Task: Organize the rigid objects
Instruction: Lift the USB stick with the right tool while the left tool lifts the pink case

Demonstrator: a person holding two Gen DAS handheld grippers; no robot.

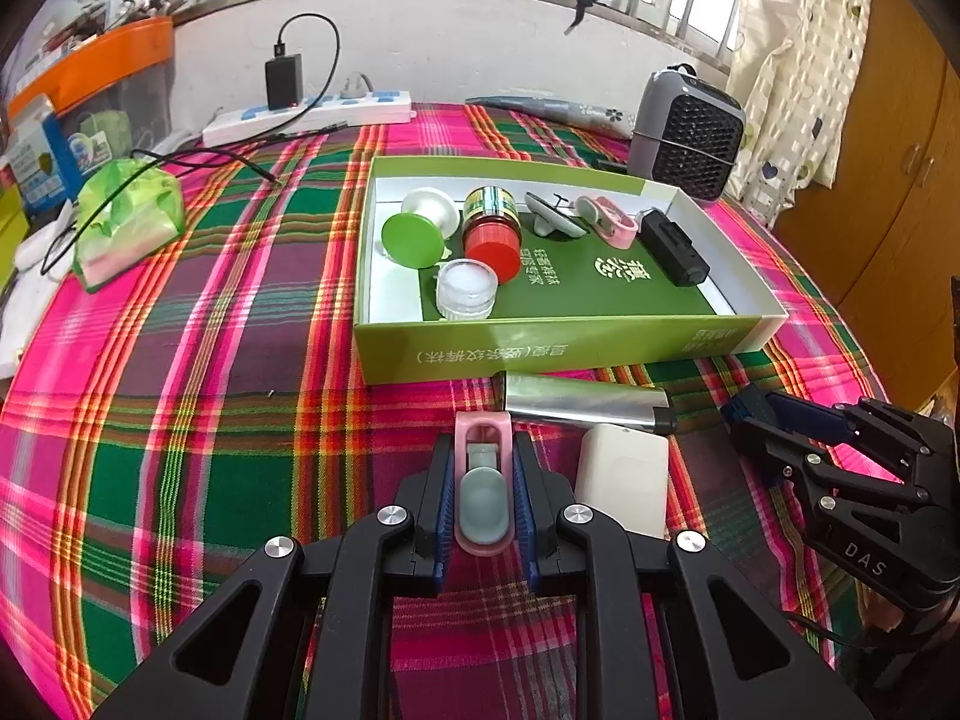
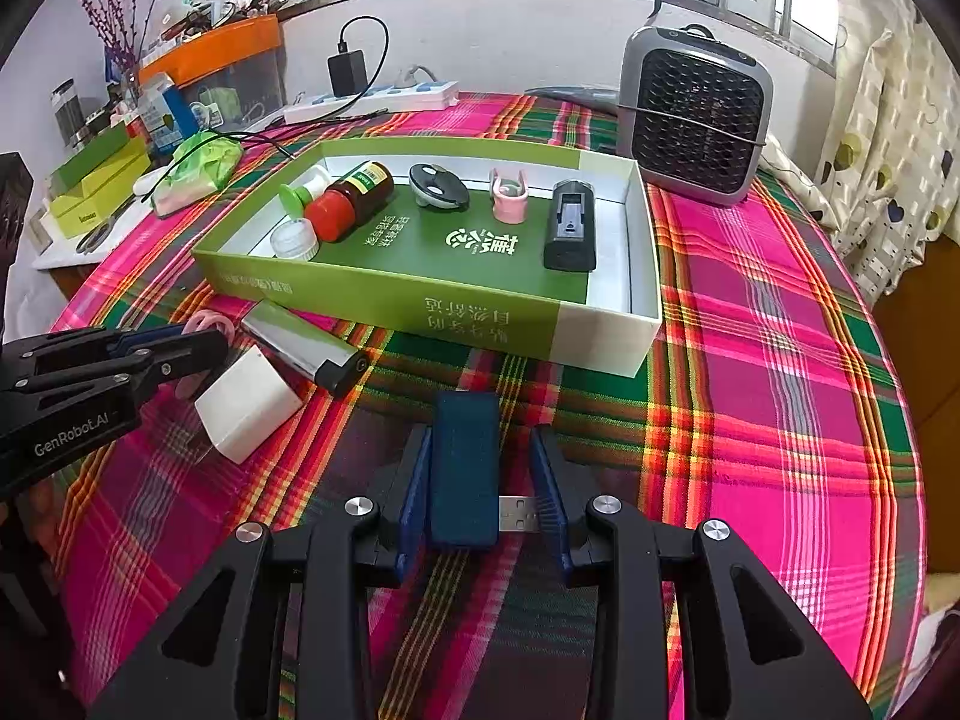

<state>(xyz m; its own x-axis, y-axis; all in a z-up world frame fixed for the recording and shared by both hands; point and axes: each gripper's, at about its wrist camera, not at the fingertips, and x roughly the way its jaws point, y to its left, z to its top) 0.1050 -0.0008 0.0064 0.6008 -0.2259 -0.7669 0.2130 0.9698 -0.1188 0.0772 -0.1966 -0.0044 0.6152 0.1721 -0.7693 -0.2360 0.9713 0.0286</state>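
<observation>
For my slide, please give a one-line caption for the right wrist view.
Right hand-held gripper around a blue USB stick, in front of the green box of sorted items.

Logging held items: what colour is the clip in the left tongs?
Pink with a grey pad, clearest in the left wrist view.

plaid tablecloth (image 1: 210,420) | power strip (image 1: 312,117) | fan heater (image 2: 696,114) | orange bin (image 1: 96,66)

Surface: my plaid tablecloth (image 1: 180,420) | centre: green box (image 1: 540,348) | below it: silver tube (image 1: 588,405), white block (image 1: 624,474) | upper right: fan (image 1: 690,132)
</observation>
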